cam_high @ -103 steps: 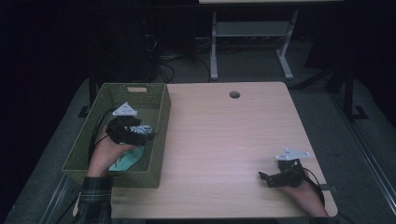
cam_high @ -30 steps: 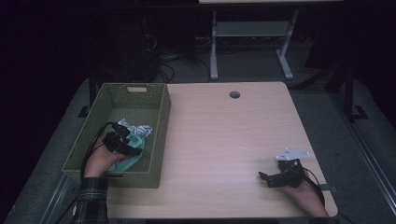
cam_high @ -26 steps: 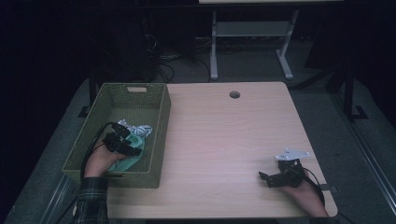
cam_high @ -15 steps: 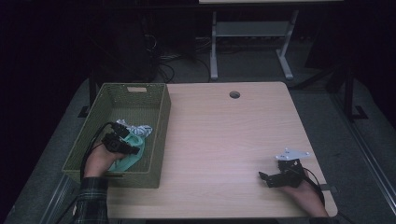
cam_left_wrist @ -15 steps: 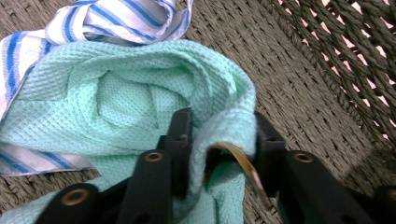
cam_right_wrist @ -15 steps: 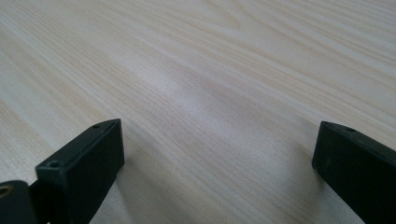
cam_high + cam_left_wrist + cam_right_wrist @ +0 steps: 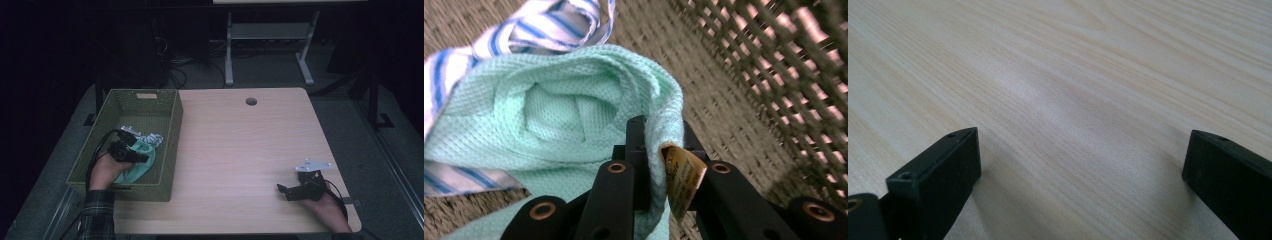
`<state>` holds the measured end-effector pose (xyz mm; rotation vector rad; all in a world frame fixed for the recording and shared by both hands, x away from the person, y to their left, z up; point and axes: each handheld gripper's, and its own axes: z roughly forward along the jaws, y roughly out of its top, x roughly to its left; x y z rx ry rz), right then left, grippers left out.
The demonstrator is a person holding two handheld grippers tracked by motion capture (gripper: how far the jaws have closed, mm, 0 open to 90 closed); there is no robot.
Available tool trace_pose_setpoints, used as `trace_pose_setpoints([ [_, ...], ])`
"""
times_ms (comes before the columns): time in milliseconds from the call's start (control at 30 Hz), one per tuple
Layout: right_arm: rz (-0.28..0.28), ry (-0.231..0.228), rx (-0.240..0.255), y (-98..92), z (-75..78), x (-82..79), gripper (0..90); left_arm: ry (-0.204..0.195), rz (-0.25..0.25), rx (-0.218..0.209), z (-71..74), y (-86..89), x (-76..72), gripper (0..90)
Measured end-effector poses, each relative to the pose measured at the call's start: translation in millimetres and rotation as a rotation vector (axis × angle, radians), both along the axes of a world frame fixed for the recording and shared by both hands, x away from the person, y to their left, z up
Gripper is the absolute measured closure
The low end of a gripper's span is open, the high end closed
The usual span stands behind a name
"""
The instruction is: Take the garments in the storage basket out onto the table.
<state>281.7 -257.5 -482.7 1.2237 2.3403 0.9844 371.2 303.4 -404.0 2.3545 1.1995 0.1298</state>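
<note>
Two tools: left tool just closed, pinching mint cloth (tag showing) in basket; right tool wide.

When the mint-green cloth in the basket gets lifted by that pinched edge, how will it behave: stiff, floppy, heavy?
The mint-green cloth lies in soft folds, so it will probably hang limp. Its open waffle weave suggests it is light. The left gripper is shut on one hem beside a yellow tag, so the rest may drag over the striped cloth and the basket wall.
</note>
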Motion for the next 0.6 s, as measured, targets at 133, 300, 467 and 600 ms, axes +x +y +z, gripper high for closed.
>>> trace_pose_setpoints([
  [133, 0.000, 0.000, 0.000, 0.0, 0.0, 0.0, 1.5, -0.019, 0.017, -0.054, 4.4, 4.3, -0.7, 80.9],
  [300, 0.000, 0.000, 0.000, 0.0, 0.0, 0.0, 1.5, -0.049, 0.022, -0.120, 12.7, 8.9, -2.2, 81.0],
  [467, 0.000, 0.000, 0.000, 0.0, 0.0, 0.0, 1.5, -0.094, 0.028, -0.177, 21.2, 12.2, -5.0, 81.0],
  [600, 0.000, 0.000, 0.000, 0.0, 0.0, 0.0, 1.5, -0.110, 0.048, -0.232, 26.3, 15.4, -5.7, 81.0],
])
